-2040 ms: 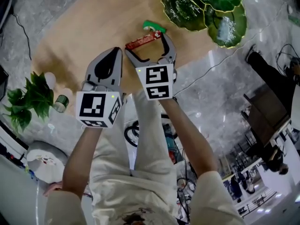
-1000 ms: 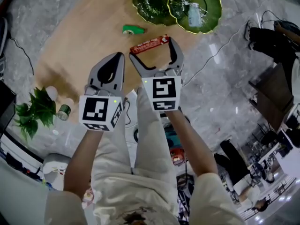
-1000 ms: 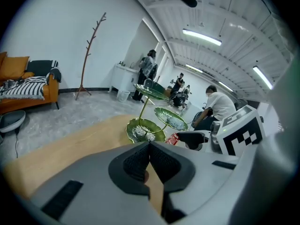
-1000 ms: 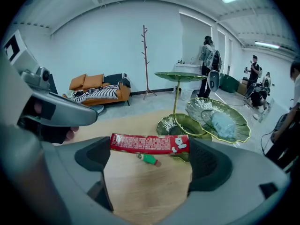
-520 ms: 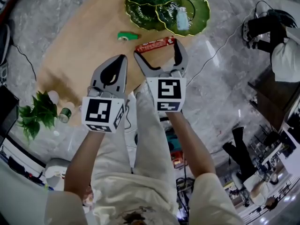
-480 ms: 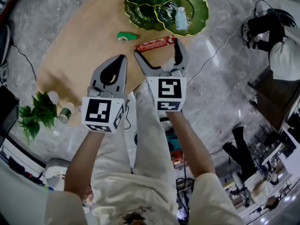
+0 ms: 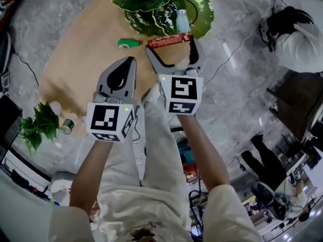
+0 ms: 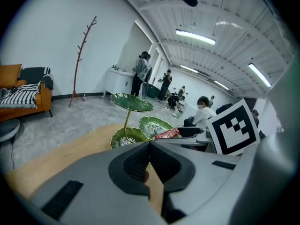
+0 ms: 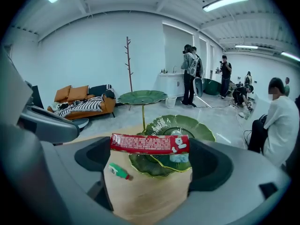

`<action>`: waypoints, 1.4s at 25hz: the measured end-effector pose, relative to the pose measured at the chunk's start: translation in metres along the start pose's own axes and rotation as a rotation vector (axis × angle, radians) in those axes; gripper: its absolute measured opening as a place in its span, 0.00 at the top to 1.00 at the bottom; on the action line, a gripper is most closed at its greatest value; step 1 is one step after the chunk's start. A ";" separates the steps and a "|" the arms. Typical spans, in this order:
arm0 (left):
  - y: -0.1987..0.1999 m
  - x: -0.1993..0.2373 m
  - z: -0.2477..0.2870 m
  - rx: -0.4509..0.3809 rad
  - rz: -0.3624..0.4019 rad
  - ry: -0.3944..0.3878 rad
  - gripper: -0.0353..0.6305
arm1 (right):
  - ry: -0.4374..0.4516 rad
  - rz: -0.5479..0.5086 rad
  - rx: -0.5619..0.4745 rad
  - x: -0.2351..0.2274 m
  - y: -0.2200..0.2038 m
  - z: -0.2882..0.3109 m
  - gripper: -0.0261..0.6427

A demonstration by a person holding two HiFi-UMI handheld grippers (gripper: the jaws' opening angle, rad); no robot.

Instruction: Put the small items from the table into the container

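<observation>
Right gripper, head view: the right gripper [image 7: 172, 44] pinches a red packet [image 7: 169, 40] end to end, the packet's long axis crosswise between wide-set jaws, over the far edge of the table [image 7: 75, 59].
Leaf dish, head view: the green dish [image 7: 202, 11] stands just beyond the packet, with a small bottle [image 7: 182, 20] lying in it.
Green tube, head view: the tube [image 7: 128, 43] lies on the table, left of the packet and near the dish.
Left gripper, head view: the left gripper [image 7: 128, 62] hangs beside its partner, farther back from the dish.
Left gripper view: jaws pressed together on nothing; the dish [image 8: 152, 124] sits ahead and slightly right.
Right gripper view: the packet [image 9: 150, 143] spans jaw to jaw, with the dish [image 9: 197, 128] straight ahead, behind and below it. The right side looks nearer, so a short forward carry seems likely.
</observation>
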State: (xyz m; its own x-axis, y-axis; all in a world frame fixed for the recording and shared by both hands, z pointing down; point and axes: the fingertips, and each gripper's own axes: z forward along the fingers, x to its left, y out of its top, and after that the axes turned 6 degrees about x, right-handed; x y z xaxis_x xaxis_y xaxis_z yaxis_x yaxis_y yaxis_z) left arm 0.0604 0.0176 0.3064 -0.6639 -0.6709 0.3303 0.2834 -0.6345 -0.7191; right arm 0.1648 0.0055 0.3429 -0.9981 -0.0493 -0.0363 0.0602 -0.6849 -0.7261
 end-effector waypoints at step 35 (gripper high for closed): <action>0.014 -0.015 0.063 0.042 0.010 -0.025 0.94 | 0.092 -0.244 0.103 -0.044 0.016 0.072 0.16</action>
State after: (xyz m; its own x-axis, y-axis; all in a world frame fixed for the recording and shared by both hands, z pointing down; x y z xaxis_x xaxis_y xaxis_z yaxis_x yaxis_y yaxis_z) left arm 0.1183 -0.0056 0.3299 -0.6434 -0.6862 0.3392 0.3186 -0.6431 -0.6964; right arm 0.2105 -0.0556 0.3818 -0.9798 0.1893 0.0653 -0.1859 -0.7389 -0.6477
